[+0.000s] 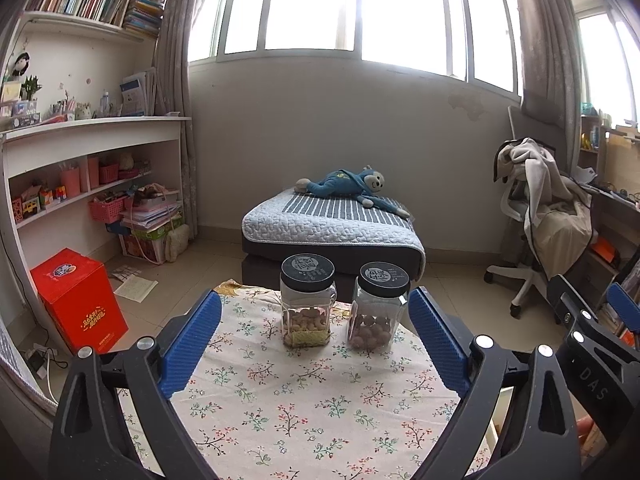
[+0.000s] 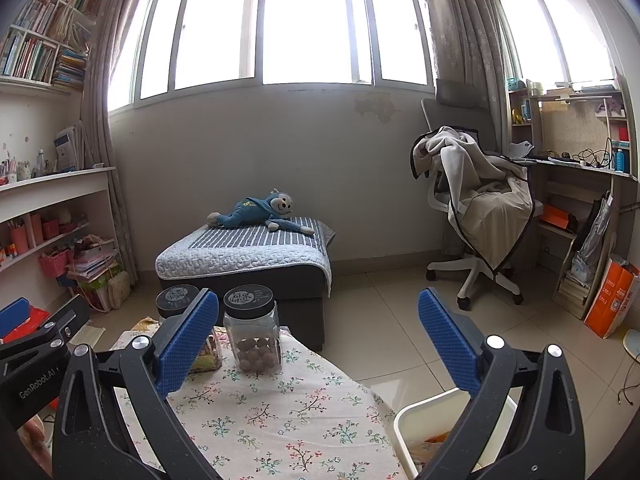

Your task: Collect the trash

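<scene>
The bench, covered in a floral cloth, carries no visible trash. The white plastic bin stands at 5 o'clock beside the bench; it appears to hold scraps already. Two clear plastic jars with black lids stand at 12 o'clock, not trash. The left gripper and right gripper hold their fingers wide apart and empty. Judgement: collection looks nearly complete.

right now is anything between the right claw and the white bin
Nothing visible. The right claw is open and empty, and the bin sits just below its right finger, beside the table edge. The two jars stand off to the left.
</scene>
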Demonstrator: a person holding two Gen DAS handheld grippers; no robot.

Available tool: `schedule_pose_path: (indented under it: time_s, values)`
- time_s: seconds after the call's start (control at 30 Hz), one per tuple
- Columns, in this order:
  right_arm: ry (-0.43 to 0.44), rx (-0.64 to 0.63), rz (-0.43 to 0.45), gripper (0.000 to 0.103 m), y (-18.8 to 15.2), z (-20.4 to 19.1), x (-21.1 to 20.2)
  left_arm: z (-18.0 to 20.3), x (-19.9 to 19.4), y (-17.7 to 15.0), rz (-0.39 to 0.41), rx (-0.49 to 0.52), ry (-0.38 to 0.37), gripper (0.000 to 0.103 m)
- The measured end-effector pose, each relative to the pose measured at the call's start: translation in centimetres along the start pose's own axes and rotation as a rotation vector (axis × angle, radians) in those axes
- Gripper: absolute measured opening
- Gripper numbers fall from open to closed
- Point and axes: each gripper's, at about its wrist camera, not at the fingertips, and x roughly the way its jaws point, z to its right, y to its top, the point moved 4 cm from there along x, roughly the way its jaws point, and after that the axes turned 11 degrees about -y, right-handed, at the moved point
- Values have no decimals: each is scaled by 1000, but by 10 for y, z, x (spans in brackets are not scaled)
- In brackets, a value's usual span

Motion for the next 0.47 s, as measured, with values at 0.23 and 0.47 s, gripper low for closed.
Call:
schedule_pose_path:
  time_s: [0.23, 0.47]
  values:
    - [-4, -1, 0, 96, 0, 4, 2, 1, -1, 1, 1, 1, -13, 90]
    - [-11, 2, 3, 96, 1, 5, 2, -3, 0, 1, -12, -38, -7, 96]
